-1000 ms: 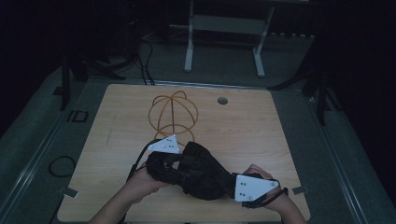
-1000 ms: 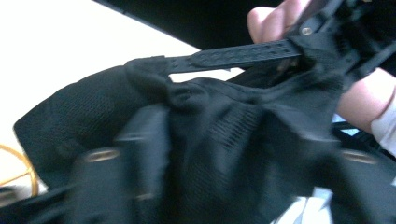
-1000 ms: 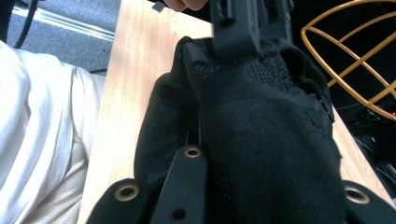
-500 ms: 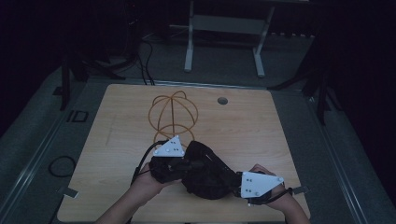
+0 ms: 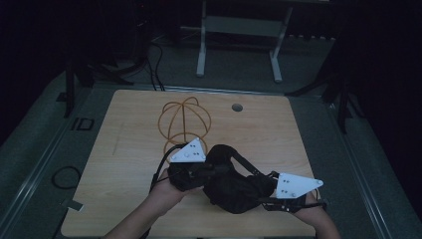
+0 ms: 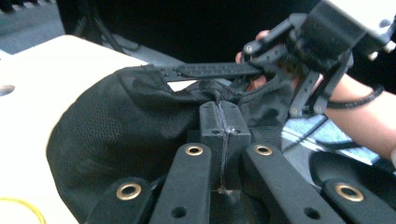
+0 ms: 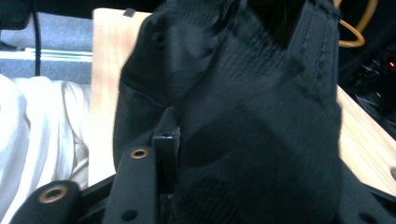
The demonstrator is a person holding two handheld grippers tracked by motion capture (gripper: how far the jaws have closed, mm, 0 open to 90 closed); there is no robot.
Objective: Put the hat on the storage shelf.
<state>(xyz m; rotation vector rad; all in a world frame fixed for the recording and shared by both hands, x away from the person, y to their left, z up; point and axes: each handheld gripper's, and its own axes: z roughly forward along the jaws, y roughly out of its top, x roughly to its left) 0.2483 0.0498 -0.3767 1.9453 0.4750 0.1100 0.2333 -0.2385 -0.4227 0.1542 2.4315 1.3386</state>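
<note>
A black cap (image 5: 230, 181) hangs between the two grippers over the near part of the wooden surface (image 5: 124, 149), closer to its right half in the high view. It is made of a dark mesh fabric, and a strap with a row of small holes runs across its open back.

The left gripper (image 5: 199, 175) is at the cap's left side, held in the person's left hand (image 5: 164, 186), with its grey three-cornered plate facing up. In the left gripper view, its two black jaws are pressed flat together with a fold of the cap's fabric (image 6: 140, 126) clenched between them; the strap (image 6: 210, 70) stretches level above the jaws toward the other gripper.

The right gripper (image 5: 271, 191) is at the cap's right end, its grey plate tilted toward the surface's near right corner, and the right hand (image 5: 318, 211) carries it from below. In the left gripper view the right gripper (image 6: 266, 70) shows farther off, at the strap's far end. Its jaws have just been opening. In the right gripper view the cap's fabric (image 7: 243, 121) drapes over the jaws and hides most of them; one jaw shows at the left with the fabric against it, but whether the pads press on the cloth cannot be told.

Behind the cap, near the middle of the surface, stands a dome-shaped stand of orange wire (image 5: 184, 124), apart from the cap. A small round hole (image 5: 237, 107) sits in the surface toward its far edge.
</note>
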